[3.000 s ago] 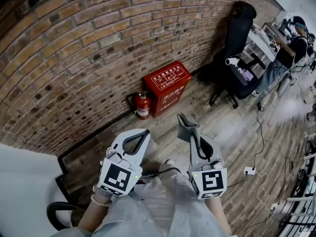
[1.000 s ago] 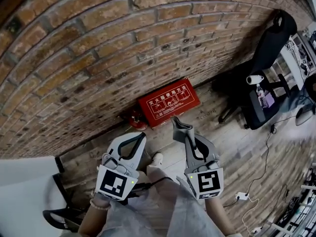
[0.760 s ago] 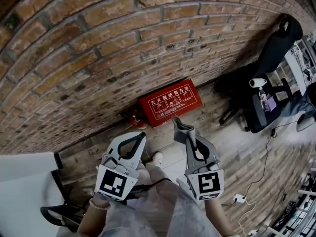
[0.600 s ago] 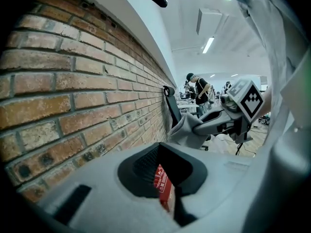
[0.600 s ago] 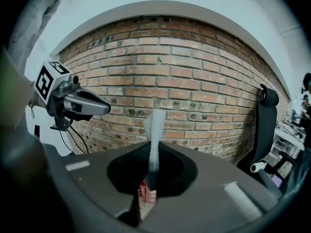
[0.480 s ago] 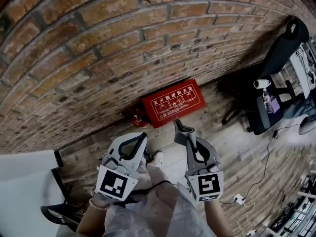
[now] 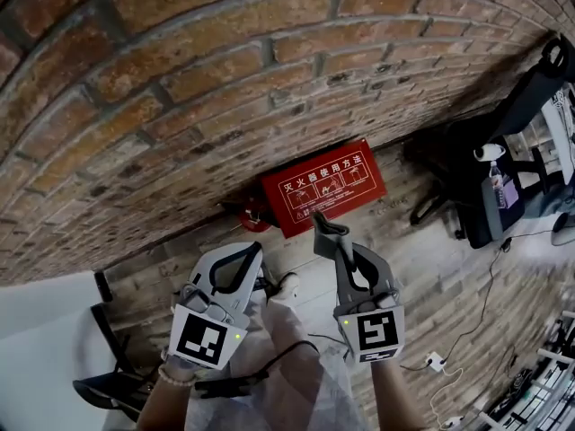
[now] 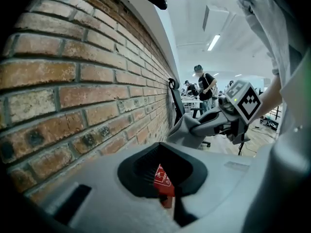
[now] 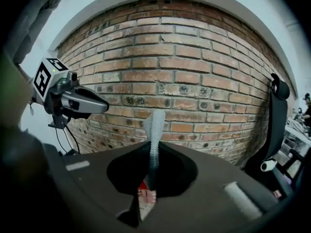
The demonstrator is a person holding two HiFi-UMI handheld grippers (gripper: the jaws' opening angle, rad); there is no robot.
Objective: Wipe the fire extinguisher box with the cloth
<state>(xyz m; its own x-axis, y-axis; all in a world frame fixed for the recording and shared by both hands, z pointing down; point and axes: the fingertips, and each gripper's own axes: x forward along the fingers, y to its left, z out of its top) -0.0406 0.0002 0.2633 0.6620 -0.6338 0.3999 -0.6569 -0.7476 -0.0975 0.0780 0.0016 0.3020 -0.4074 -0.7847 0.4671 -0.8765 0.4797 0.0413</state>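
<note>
Near the red fire extinguisher box [image 7: 323,185], the right gripper [image 7: 338,242] pinches a grey cloth [image 7: 326,225]; the left gripper [image 7: 257,250] is pressed together, empty.

Wall [image 7: 269,79]: brick, rough and pitted, matt, with gritty pale mortar in the joints.
Box [image 7: 325,187]: red painted sheet that looks like metal, smooth, with a faint sheen; flat white print on the top.
Cloth [image 9: 154,125]: grey fabric with a fine bumpy weave, soft and matt.
Left gripper [image 7: 258,247]: light grey plastic, smooth, matt, darker inside the jaws.
Right gripper [image 7: 341,248]: the same grey plastic and matt finish.
Marker cubes [image 7: 205,338]: 2, with flat black-and-white printed faces.
Floor [image 7: 431,205]: wood planks, worn grain, dull.
Clothing [image 7: 296,375]: thin pale fabric, creased, matt.
</note>
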